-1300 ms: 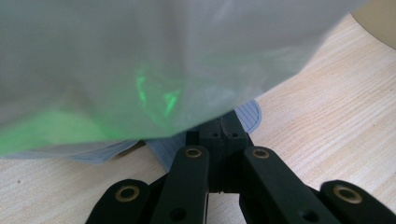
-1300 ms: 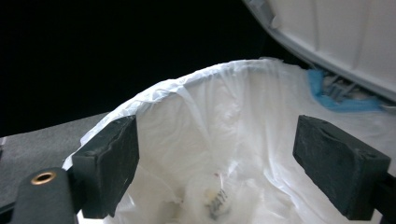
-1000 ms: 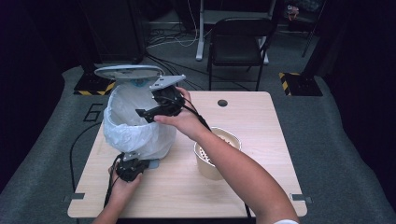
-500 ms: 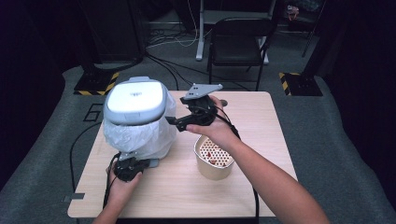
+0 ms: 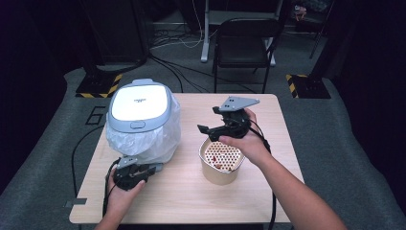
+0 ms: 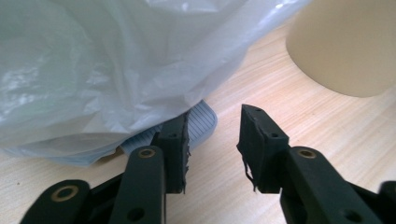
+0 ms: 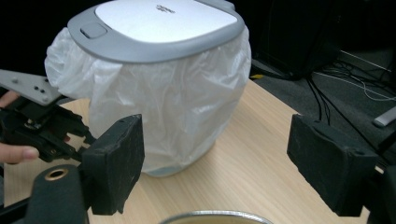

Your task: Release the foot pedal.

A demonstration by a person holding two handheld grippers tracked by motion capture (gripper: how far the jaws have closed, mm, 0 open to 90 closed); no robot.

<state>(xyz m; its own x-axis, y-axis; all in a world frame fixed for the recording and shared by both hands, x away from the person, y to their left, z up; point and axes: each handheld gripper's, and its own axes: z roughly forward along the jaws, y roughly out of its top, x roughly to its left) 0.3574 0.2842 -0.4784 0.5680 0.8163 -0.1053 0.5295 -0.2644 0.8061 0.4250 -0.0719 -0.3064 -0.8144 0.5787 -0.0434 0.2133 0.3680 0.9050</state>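
A bin (image 5: 143, 136) lined with a white plastic bag (image 7: 168, 102) stands on the left of the table, its grey lid (image 5: 139, 105) down. My left gripper (image 5: 143, 168) lies low at the bin's foot. In the left gripper view its jaws (image 6: 215, 121) have just been opening and hold nothing; the ribbed grey pedal (image 6: 198, 123) sits just beyond the left jaw. My right gripper (image 5: 206, 130) hovers open and holding nothing over a beige container (image 5: 220, 167) with a perforated insert and reddish bits. In the right gripper view its jaws (image 7: 215, 140) face the bin.
The wooden table (image 5: 191, 206) ends close behind my hands. A black chair (image 5: 244, 38) stands beyond the far edge, with cables on the floor. The left hand and its gripper (image 7: 42, 128) show at the left of the right gripper view.
The bin's lid, raised one second ago, has come down. My right gripper moved from over the bin to the right, above the beige container. The left gripper stayed at the bin's foot.
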